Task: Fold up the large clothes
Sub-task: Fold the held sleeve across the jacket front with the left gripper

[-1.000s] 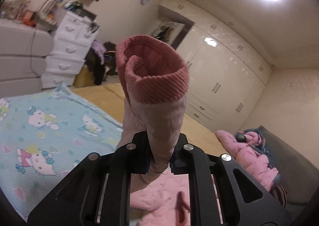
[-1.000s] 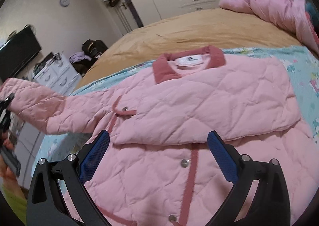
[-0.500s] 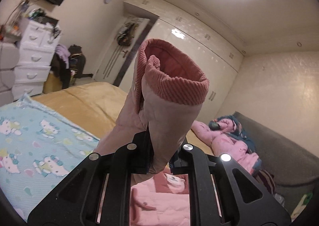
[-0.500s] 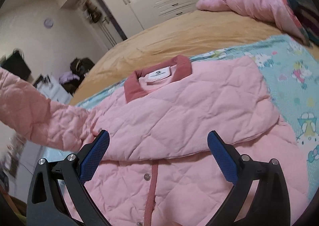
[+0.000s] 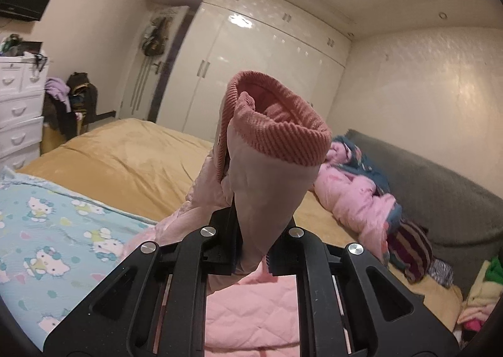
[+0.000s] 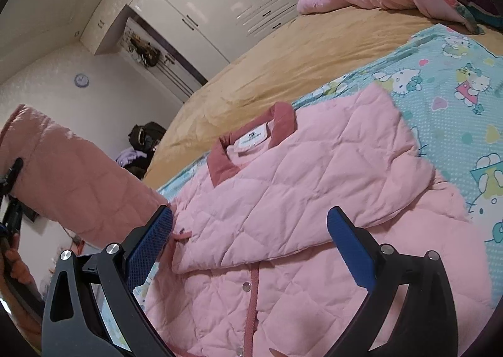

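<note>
In the left wrist view, a cartoon-cat print sheet [image 5: 47, 231] fills the lower left of the frame, lying over the mustard-yellow bed [image 5: 125, 162]. At lower centre the left hand-held gripper [image 5: 251, 250] is clamped narrow on the sleeve [image 5: 267, 193] of the pink quilted jacket [image 5: 251, 309]. The sleeve rises straight up out of the jaws, and its ribbed dusty-rose cuff [image 5: 283, 136] gapes open at the centre of the frame. The jacket's body shows below, through the gripper's frame at the bottom edge. On the right, a heap of pink bedding [image 5: 361, 196] lies on the bed against a grey headboard [image 5: 440, 206].

In the right wrist view, the lifted sleeve [image 6: 72, 181] crosses the left side of the frame. Its end is pinched by the left hand-held gripper [image 6: 11, 181], which sits at the far left edge with a hand [image 6: 15, 262] below it. The right hand-held gripper [image 6: 250, 243] stands wide at the bottom, its blue pads [image 6: 151, 243] well apart with nothing between them. It hangs just above the jacket's front by the snap placket [image 6: 251, 294]. The jacket [image 6: 298, 193] lies flat across the centre, its rose collar [image 6: 251, 143] toward the upper middle. Its other sleeve is folded across the chest. The printed sheet [image 6: 456, 105] shows at the right.
</note>
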Action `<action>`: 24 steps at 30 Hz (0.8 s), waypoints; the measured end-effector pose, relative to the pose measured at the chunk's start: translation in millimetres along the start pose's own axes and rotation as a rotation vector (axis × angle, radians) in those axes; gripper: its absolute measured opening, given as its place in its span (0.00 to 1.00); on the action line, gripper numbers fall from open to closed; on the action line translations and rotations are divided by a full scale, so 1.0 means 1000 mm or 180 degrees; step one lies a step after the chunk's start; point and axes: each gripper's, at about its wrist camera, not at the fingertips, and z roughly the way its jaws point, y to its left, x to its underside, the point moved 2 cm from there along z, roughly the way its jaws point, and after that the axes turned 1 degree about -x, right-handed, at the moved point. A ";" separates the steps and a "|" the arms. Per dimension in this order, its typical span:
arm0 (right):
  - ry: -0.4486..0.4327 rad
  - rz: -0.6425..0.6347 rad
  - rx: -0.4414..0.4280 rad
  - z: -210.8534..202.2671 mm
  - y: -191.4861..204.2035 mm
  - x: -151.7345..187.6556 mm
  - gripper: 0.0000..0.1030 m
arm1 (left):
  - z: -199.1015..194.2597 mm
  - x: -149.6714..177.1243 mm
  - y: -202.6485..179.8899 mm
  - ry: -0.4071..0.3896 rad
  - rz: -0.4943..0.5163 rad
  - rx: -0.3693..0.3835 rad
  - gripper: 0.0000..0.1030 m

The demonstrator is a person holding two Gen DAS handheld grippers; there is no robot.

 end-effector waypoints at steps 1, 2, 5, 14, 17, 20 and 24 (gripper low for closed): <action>-0.0018 0.0036 -0.0001 -0.002 -0.004 -0.002 0.95 | 0.004 0.004 -0.003 0.0034 0.0009 0.0040 0.06; -0.0031 0.0081 -0.0003 -0.005 -0.007 -0.003 0.95 | 0.008 0.007 -0.007 0.0058 0.0014 0.0066 0.06; -0.0055 0.0171 -0.0022 -0.010 -0.017 -0.008 0.95 | 0.018 0.018 -0.016 0.0149 0.0045 0.0173 0.06; -0.0229 0.0490 0.0037 -0.029 -0.050 -0.020 0.95 | 0.051 0.071 -0.036 0.0603 0.0109 0.0481 0.06; -0.0250 0.0596 0.0025 -0.034 -0.061 -0.022 0.95 | 0.062 0.091 -0.041 0.0772 0.0130 0.0519 0.06; -0.0292 0.0675 0.0038 -0.038 -0.070 -0.025 0.95 | 0.075 0.118 -0.048 0.0961 0.0204 0.0541 0.06; -0.0319 0.0747 0.0032 -0.042 -0.077 -0.026 0.95 | 0.090 0.153 -0.053 0.1188 0.0351 0.0533 0.06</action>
